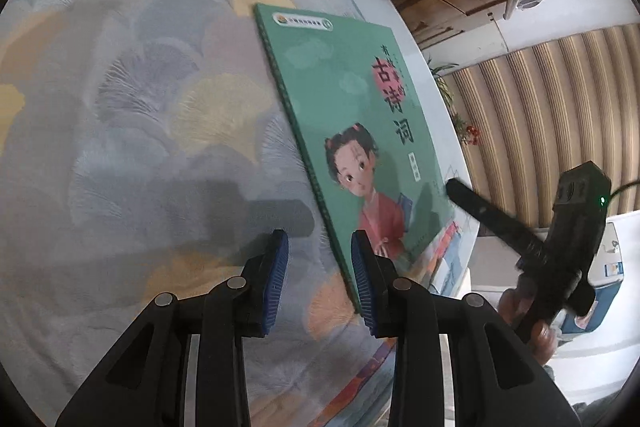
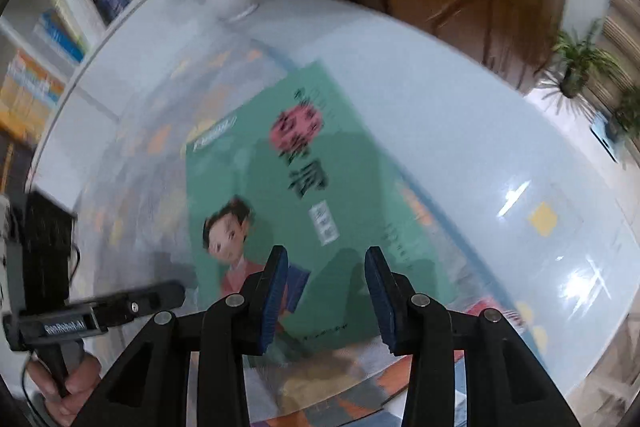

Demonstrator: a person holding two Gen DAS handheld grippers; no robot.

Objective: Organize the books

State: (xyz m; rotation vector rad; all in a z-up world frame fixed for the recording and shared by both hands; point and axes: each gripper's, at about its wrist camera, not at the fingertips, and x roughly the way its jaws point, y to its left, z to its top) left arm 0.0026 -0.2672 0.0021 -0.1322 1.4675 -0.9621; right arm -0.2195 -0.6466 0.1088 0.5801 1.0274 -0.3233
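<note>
Left wrist view showed the left gripper [image 1: 320,267] with its blue-padded fingers [image 1: 276,279] apart and nothing between them, hanging just over the near spine corner of the green book [image 1: 352,115]; one pad stood over the cover, the other over the patterned mat [image 1: 132,87] beside it. The book lay flat, face up, on that mat, with its far long edge near the rim of the white bench [image 1: 448,107]. Under its near end, the coloured edge of a second book [image 1: 444,243] peeked out. Further right, the right gripper [image 1: 456,187] reached towards the book's outer edge, held in a hand [image 1: 532,327].

In the blurred right wrist view the right gripper's fingers [image 2: 276,287] likewise stood apart and empty above the lower part of the green cover [image 2: 352,227], with the left gripper [image 2: 172,291] low at the left.

The step in hand looked like the approach to picking up the top book, neither gripper having hold yet. The next move probably called for one pad to slip under the cover edge and close there, because a flat, thin book offers little to pinch and the one beneath could be dragged along.
</note>
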